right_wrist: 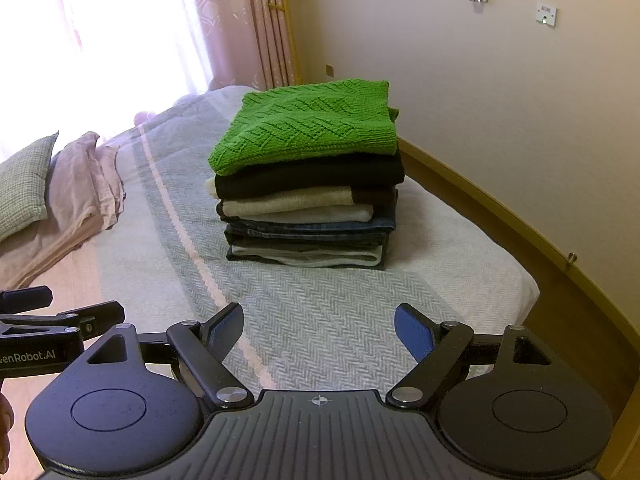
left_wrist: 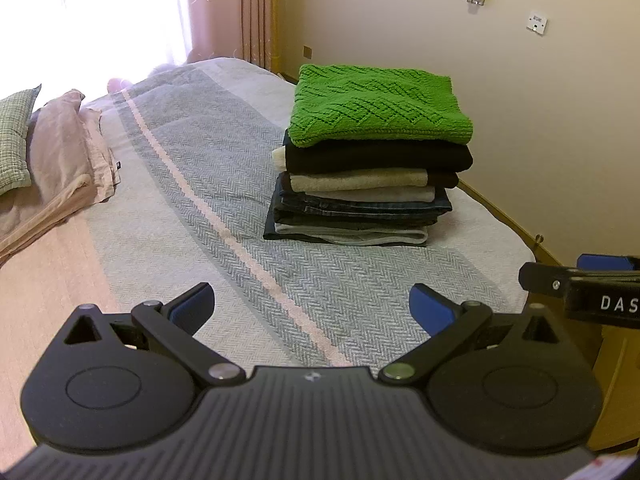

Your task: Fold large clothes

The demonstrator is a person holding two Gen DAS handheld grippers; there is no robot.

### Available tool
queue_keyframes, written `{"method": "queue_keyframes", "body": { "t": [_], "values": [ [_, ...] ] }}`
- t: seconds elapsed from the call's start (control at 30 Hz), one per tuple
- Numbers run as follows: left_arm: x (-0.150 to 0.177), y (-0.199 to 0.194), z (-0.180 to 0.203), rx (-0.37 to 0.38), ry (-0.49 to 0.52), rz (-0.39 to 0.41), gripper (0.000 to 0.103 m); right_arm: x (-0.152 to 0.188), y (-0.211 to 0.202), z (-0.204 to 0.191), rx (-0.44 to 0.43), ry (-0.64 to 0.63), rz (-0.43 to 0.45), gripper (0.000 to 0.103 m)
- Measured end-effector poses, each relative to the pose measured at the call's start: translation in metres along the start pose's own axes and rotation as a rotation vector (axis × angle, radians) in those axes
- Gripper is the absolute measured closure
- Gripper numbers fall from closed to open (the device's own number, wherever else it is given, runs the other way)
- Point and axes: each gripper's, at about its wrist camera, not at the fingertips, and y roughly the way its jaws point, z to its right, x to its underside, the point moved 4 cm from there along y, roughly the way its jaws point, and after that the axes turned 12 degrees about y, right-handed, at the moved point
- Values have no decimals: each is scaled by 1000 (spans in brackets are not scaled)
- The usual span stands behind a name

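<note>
A stack of folded clothes (left_wrist: 360, 200) (right_wrist: 308, 220) stands on the bed, topped by a bright green knit sweater (left_wrist: 376, 108) (right_wrist: 312, 124) over black, beige and denim layers. My left gripper (left_wrist: 312, 308) is open above the bedspread, well short of the stack, with nothing between its blue pads. My right gripper (right_wrist: 319, 330) is open too, empty, also short of the stack. Each gripper shows at the edge of the other's view.
The bed has a grey herringbone bedspread (left_wrist: 224, 184) (right_wrist: 320, 320) with a pale pink stripe. Pink pillows (left_wrist: 68, 148) and a green checked cushion (left_wrist: 14, 136) lie at the left. A cream wall (right_wrist: 500, 100) and a wooden bed frame (right_wrist: 520, 216) bound the right side. Curtains hang behind.
</note>
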Motion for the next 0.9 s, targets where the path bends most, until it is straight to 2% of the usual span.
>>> {"method": "queue_keyframes", "body": {
  "t": [0.9],
  "values": [
    [-4,-5,5,-3,11,25,1,-1,-1,7,-7,6,3,23]
  ]
}}
